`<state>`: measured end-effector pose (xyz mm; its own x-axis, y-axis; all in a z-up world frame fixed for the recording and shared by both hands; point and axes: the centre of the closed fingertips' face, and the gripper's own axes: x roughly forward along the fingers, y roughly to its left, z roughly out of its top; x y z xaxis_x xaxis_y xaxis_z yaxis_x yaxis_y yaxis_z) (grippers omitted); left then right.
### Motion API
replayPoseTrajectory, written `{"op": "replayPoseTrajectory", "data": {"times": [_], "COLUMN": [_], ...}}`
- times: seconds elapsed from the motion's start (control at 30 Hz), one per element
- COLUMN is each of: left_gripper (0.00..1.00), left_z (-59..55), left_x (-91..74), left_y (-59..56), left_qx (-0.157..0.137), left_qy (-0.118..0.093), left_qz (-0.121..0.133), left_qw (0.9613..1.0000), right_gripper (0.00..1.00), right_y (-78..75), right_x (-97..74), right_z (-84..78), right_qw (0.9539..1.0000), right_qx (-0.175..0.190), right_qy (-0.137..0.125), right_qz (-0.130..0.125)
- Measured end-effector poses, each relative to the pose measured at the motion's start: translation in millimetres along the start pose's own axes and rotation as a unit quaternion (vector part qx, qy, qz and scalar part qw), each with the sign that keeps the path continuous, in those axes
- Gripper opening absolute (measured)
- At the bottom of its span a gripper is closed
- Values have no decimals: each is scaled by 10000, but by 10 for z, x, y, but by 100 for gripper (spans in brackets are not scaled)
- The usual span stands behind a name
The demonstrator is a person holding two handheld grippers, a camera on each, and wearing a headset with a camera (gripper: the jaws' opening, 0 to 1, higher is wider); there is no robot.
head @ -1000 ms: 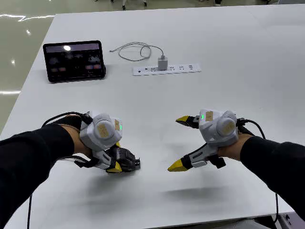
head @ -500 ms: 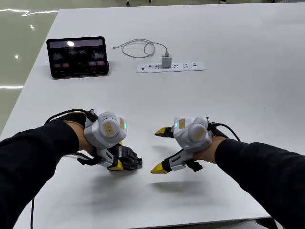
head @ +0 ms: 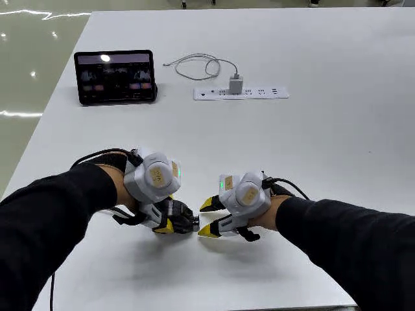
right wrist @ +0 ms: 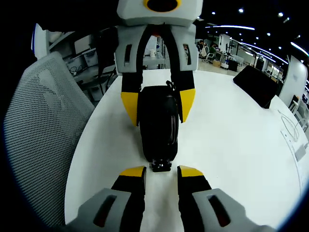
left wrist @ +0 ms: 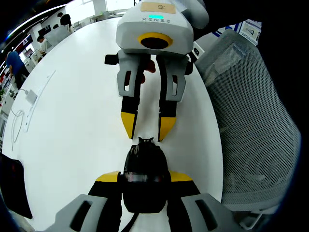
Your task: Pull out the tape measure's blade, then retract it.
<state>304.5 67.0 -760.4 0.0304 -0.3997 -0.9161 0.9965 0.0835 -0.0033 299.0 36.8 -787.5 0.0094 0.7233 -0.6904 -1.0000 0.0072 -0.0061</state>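
Slippage is the main worry here. The left gripper (head: 170, 223) has its jaws shut on the black tape measure (left wrist: 144, 176), pinching it by its two sides low over the white table (head: 324, 142), with the mouth pointing at the right gripper (left wrist: 147, 123). That gripper's jaws stand a little apart and hold nothing; their yellow tips sit just beside the small hook (right wrist: 161, 165) at the end of the blade, one on each side.

The hook is tiny, so if the jaws close too shallow or off centre they will likely pinch air or let it slide out once the pull begins. A hard pull could also drag the rounded case out of the left jaws, or twist it in them. A pull at an angle to the mouth may kink the blade. Letting go of the hook for the return would let the spring whip the blade back.

The word XENSE (left wrist: 153, 19) is printed on the right gripper's white body. Tan stickers (head: 158, 176) on both grippers carry marks too small to read, and the tablet (head: 115, 76) screen is too blurred. No brand can be made out on the tape measure
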Motion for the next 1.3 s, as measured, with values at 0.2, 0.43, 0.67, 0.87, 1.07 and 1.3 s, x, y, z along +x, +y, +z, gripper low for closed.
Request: {"op": "replayPoseTrajectory", "data": {"times": [0.2, 0.43, 0.67, 0.87, 1.07, 1.3], "left_gripper": [31, 32, 32, 32, 32, 32], "left_z": [3, -5, 5, 9, 11, 26], "left_x": [1, -6, -3, -4, 1, 16], "left_y": [-4, -6, -18, -11, -11, -5], "left_qx": [-7, -65, -81, -141, -142, -227], "left_qy": [-24, -50, -82, -139, -166, -249], "left_qz": [27, -7, 13, 42, 29, 54], "left_qw": [10000, 10000, 9999, 9998, 9998, 9994], "right_gripper": [12, 9, 8, 8, 10, 12], "right_y": [-16, -1, -9, -24, -25, -11], "right_x": [55, 39, -16, -69, -48, 4], "right_z": [29, 10, -49, -102, -90, -70], "right_qw": [10000, 9998, 9995, 9995, 9991, 9994], "right_qx": [51, -112, -129, -49, 323, 132], "right_qy": [34, 93, 180, 211, 226, 271], "right_qz": [40, 139, 205, 209, 178, 190]}}
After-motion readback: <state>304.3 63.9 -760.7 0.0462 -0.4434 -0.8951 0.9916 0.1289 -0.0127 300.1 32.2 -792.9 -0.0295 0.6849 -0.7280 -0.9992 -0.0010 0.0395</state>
